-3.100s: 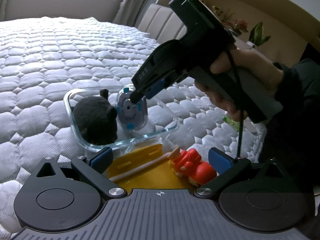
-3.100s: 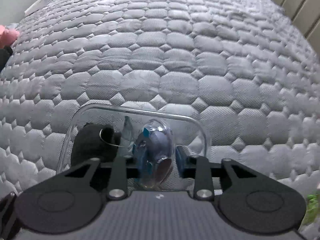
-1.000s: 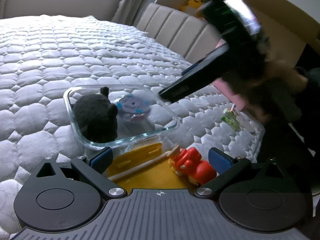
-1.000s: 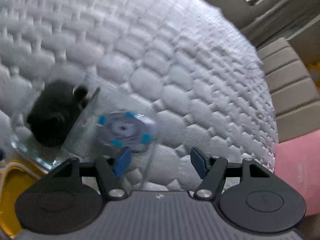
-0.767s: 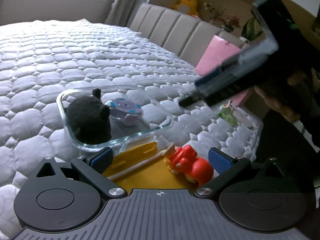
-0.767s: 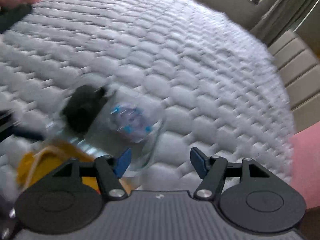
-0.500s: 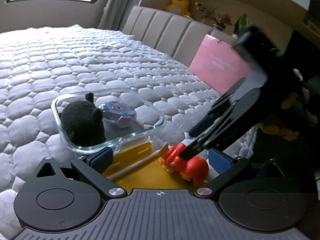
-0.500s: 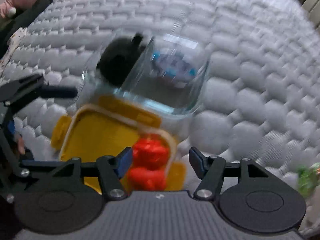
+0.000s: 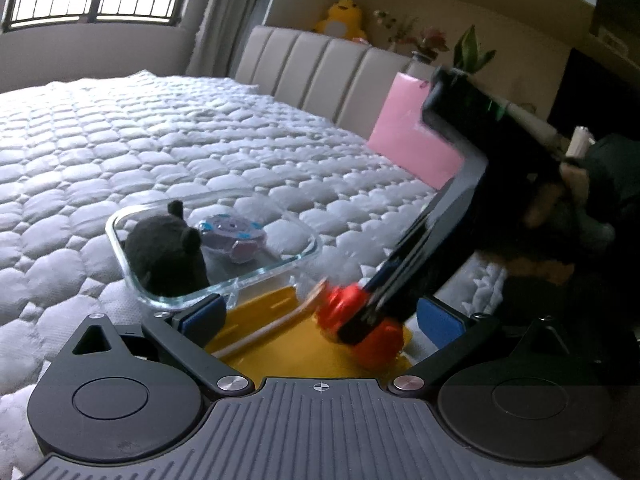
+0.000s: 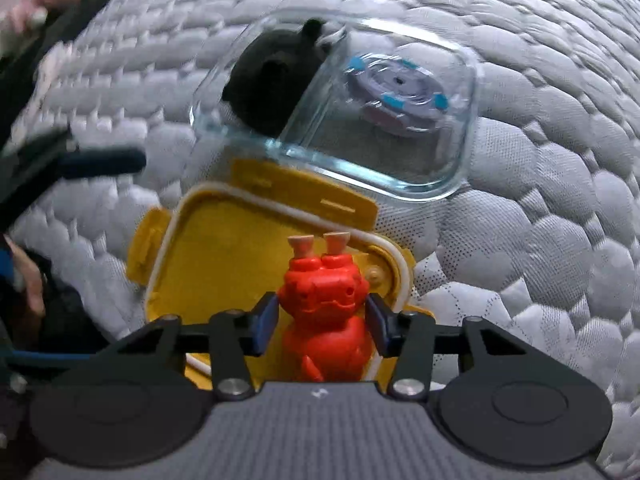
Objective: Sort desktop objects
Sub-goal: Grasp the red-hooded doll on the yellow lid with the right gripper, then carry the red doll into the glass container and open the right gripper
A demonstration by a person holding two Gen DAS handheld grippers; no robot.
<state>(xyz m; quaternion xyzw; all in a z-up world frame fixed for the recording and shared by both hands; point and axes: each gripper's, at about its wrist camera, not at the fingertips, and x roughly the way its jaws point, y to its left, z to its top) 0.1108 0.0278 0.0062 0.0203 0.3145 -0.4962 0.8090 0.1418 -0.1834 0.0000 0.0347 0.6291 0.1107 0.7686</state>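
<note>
- Red toy figure (image 10: 324,312) is my target: it lies on the yellow lid (image 10: 224,256), near the lid's right-hand end as my right camera shows it, its tan feet pointing toward the glass container (image 10: 460,152).
- My right gripper (image 10: 322,320) points steeply down over it, one blue pad on each side of the body. The fingers (image 10: 264,320) have just been closing and stand about half open with the toy between them; the pads look right at its flanks, but I can't tell whether they press yet.
- So I judge this the grasp step on the red figure, not yet a lift.
- Next move, as I see it: finish the squeeze, raise the toy clear of the lid's rim, carry it over the near glass wall and set it in a free spot.
- The container sits just beyond the lid on the quilted bed (image 10: 560,240), already holding a black plush (image 10: 272,80) and a round blue-dotted spinning top (image 10: 396,92).
- My left gripper (image 9: 320,312) holds nothing, fingers spread wide, low beside the lid.
</note>
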